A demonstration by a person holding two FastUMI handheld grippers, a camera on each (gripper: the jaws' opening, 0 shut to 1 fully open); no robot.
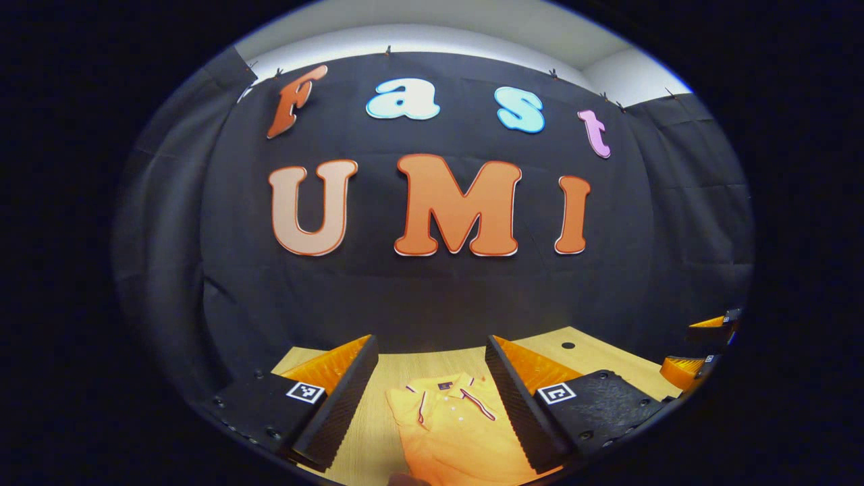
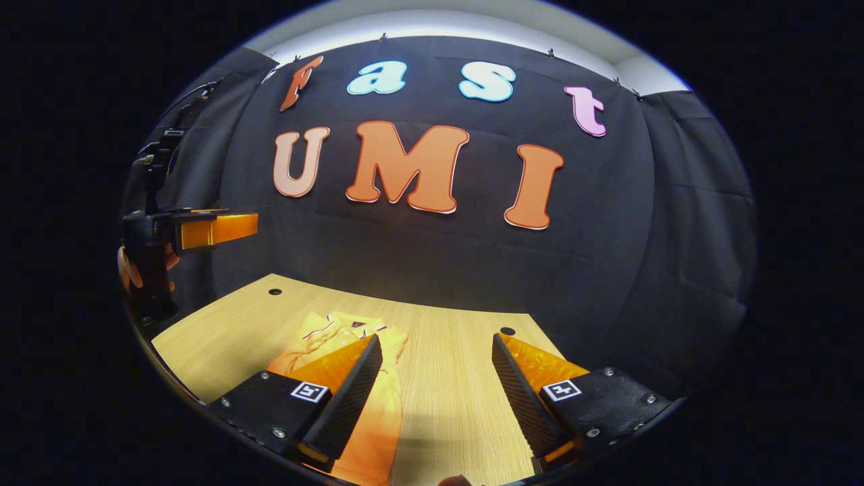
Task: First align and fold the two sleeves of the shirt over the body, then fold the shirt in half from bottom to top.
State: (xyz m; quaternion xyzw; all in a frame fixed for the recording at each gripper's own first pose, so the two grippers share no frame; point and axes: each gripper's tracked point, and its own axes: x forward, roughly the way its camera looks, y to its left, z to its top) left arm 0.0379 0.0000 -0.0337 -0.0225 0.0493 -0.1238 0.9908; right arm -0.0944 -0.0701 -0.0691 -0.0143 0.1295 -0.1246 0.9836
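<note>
1. We see the pale wooden table (image 2: 459, 358) carrying the orange polo shirt with striped collar (image 1: 452, 425), collar toward the black cloth wall
2. Our left gripper (image 1: 432, 398) hovers over it, fingers spread, holding nothing
3. Our right gripper (image 2: 435, 398), likewise spread and empty, hangs beside the shirt's edge
4. We should pinch each sleeve at its cuff and lay it flat across the body

My count: one shirt, two grippers.
I see one shirt (image 1: 452, 418) on one table (image 2: 445, 351), two cable holes in it, and two grippers (image 1: 432, 398) (image 2: 435, 398).
</note>
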